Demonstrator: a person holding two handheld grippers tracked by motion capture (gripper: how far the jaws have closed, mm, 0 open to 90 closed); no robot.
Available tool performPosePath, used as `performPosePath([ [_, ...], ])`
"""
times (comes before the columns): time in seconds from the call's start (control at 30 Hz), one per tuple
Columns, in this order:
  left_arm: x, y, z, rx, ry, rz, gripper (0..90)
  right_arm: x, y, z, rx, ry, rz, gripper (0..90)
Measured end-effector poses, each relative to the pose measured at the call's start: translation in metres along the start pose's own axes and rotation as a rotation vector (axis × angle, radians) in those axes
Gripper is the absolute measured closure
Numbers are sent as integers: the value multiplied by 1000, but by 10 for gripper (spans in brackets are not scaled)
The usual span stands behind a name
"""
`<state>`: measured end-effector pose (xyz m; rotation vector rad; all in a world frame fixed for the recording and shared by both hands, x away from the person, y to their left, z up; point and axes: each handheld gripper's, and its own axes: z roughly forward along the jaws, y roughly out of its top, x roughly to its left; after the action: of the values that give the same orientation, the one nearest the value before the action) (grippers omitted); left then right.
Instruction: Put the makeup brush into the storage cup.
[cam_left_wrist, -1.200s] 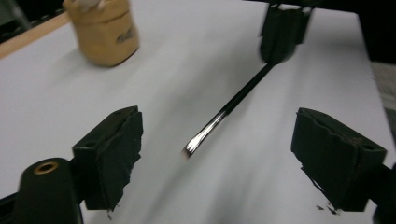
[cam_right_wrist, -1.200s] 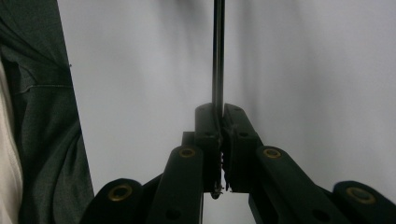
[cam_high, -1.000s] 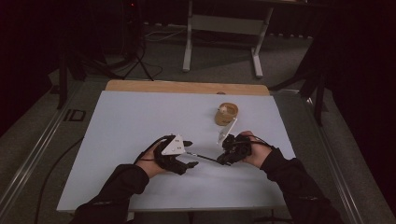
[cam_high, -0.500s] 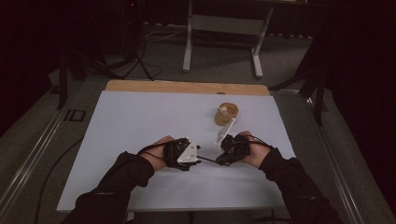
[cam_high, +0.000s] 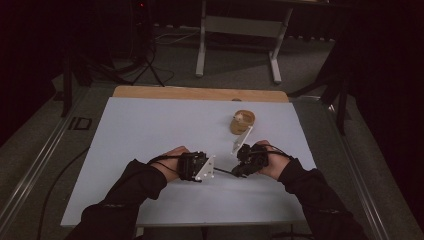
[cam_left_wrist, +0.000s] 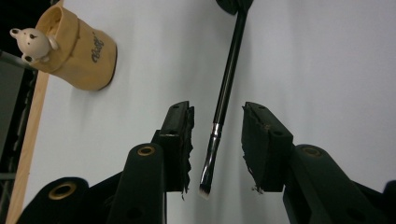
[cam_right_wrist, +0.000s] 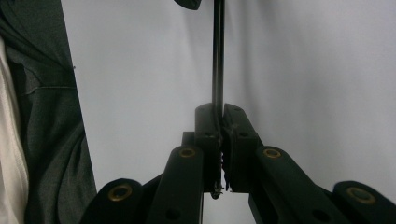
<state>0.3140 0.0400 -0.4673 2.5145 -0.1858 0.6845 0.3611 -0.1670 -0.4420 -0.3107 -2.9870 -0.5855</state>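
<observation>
A thin black makeup brush (cam_left_wrist: 227, 79) is held level just above the bench (cam_high: 150, 130), between the two hands near the person's edge. The right tongs (cam_right_wrist: 219, 114) are clamped on its handle end, the jaws pressed together with the shaft running straight out between them. The left tongs (cam_left_wrist: 215, 140) have just been closing around the other end, yet in the left gripper view a gap is seen on both sides of the metal ferrule, so the brush is between the jaws but not yet pinched. The step in hand is judged to be a handover or a two-handed grip. It would be done well if the left jaws were closed squarely on the ferrule or the shaft just above it, not on the pale bristle tip (cam_left_wrist: 204, 189), which would be splayed or soiled. The right grip should be kept firm until the left pads bear on the brush, and no pull should be given along the shaft before then. A tan cup-shaped holder (cam_high: 242, 121) with a small bear figure (cam_left_wrist: 31, 43) on its rim stands farther back on the bench, well apart from the brush. The bench top is pale, matt and bare, with a wooden strip (cam_high: 200, 93) along its far edge. The room around it is dark; grey floor, cables and the legs of a metal frame (cam_high: 239, 30) are seen beyond.
</observation>
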Motion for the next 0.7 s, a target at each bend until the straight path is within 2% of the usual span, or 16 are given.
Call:
performPosePath([
  [0.1, -1, 0, 1, 7, 1, 17, 699, 0, 1, 0, -1, 0, 0, 857],
  [0.3, -1, 0, 3, 10, -26, 29, 811, 0, 2, 1, 3, 5, 1, 856],
  [0.33, -1, 0, 3, 10, -26, 29, 819, 0, 2, 1, 7, 6, 0, 856],
  [0.43, -2, 1, 5, 34, -49, 61, 840, 0, 2, 2, 10, 10, -6, 856],
  [0.7, -3, 2, 7, 34, -46, 114, 855, 0, 1, 4, 16, 17, -3, 852],
])
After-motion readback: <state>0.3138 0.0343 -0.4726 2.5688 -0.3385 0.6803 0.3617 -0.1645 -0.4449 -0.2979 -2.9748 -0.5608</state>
